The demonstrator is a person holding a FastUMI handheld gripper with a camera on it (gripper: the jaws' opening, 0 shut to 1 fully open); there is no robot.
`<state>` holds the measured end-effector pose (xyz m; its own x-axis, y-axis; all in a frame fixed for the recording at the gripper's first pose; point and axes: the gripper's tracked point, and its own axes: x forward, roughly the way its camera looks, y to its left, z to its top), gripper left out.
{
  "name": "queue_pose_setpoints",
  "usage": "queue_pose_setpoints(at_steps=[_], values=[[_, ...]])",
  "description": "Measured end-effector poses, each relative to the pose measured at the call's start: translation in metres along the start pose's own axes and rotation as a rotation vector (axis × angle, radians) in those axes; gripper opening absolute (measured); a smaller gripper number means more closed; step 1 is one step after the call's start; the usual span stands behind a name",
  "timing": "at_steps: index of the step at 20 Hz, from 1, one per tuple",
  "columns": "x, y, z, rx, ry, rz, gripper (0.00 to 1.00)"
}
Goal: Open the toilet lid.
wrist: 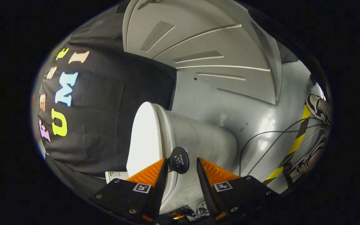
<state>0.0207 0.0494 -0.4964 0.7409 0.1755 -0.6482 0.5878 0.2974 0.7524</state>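
Gripper view: the toilet (198, 137) was seen rolled sideways by the camera's tilt, its bowl lying just ahead of the fingers and its white lid (144, 137) on the side toward the booth's black cloth wall (105, 103). The lid appeared closed against the seat — no gap could be made out between them. A round black tab (179, 160), fixed at the lid's front rim, was recorded between the two fingertips. The gripper (181, 164) was held with its fingers spread; the left finger was seen just beside the tab, possibly touching its edge, while the right finger stood clearly apart from it, so nothing was gripped. Beyond the toilet a grey floor (245, 115) was noted, with thin cables (270, 132) trailing over it, a yellow-and-black striped tape (297, 140) and a person's shoe (317, 107) near the tape. Step in hand, as judged: approach finished, grasp of the tab not yet made. The next move was judged to call for closing both fingers on the tab — squarely, since it is small and rounded — then swinging the lid up about its hinge toward the cloth wall.
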Motion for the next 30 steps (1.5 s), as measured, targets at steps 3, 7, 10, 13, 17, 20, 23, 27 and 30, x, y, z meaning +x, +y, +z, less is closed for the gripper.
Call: queue_pose_setpoints(at_steps=[3,7,10,13,17,20,23,27,30], values=[[0.004,0.003,0.004,0.005,-0.003,0.021,0.47],[0.008,0.004,0.006,-0.015,-0.012,0.031,0.31],[0.006,0.005,0.006,-0.002,-0.016,0.019,0.27],[0.002,0.008,0.010,-0.001,-0.032,0.038,0.15],[0.000,0.011,0.012,-0.055,-0.034,0.021,0.00],[-0.003,0.015,0.011,-0.085,-0.040,-0.011,0.00],[-0.009,0.019,0.012,-0.086,-0.063,-0.022,0.00],[-0.019,0.033,0.014,-0.136,-0.086,-0.053,0.00],[-0.028,0.047,0.016,-0.176,-0.107,-0.067,0.00]])
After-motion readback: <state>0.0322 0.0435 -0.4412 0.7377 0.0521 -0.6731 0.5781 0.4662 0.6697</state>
